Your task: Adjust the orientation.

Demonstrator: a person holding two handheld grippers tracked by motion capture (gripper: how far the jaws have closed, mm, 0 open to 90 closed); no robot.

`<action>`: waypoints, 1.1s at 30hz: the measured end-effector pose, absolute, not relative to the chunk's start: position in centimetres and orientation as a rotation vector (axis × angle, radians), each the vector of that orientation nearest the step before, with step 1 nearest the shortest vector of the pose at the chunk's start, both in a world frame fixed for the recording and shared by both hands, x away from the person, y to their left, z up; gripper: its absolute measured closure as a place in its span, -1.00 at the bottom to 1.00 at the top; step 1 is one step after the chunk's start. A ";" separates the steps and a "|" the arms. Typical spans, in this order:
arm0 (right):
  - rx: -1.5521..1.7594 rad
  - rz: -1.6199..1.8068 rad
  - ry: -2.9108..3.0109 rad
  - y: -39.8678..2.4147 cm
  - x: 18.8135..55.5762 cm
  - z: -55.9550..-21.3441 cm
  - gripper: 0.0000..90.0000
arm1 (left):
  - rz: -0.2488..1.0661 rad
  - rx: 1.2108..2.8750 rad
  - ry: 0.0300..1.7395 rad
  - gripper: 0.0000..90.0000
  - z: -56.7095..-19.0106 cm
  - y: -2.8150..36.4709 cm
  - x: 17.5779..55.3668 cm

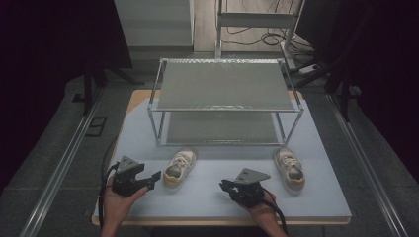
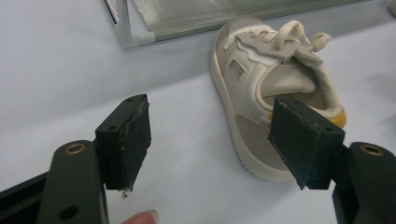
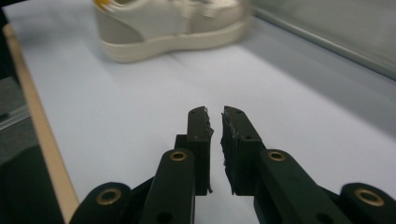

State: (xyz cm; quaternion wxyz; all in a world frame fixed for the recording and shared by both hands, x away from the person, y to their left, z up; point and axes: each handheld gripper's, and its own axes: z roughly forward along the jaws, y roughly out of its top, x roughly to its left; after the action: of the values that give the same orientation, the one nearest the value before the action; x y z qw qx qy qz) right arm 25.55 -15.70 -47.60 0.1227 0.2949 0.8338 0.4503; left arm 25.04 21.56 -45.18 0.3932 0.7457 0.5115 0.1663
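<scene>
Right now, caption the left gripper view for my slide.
Open left gripper approaches a cream toddler sneaker beside the metal rack.

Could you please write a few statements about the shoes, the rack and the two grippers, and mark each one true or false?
1. Two shoes, the left shoe and the right shoe, stand on the table in front of the rack. True.
2. The left gripper is clamped on a shoe. False: its jaws stand wide apart and hold nothing, close to the left shoe.
3. A shoe sits on the rack's top shelf. False: both shelves are bare.
4. The right gripper holds nothing. True: only a narrow gap between its jaws.
</scene>
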 end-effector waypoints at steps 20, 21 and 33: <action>1.190 1.231 2.179 -26.8 25.3 -48.2 0.81 | 0.399 1.906 1.297 -0.36 -45.7 21.1 25.4; 1.203 1.225 2.170 -27.3 25.2 -48.3 0.82 | 0.399 1.906 1.297 -0.36 -45.7 21.1 25.4; 1.307 1.145 2.093 -31.0 24.8 -48.8 0.90 | 0.397 1.906 1.302 -0.36 -45.8 21.2 25.6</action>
State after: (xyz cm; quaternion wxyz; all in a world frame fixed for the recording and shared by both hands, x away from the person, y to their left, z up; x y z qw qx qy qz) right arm 24.81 -30.97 -48.79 0.2091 0.4698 0.7525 0.4115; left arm 25.56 21.17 -45.77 0.3891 0.7498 0.5119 0.1560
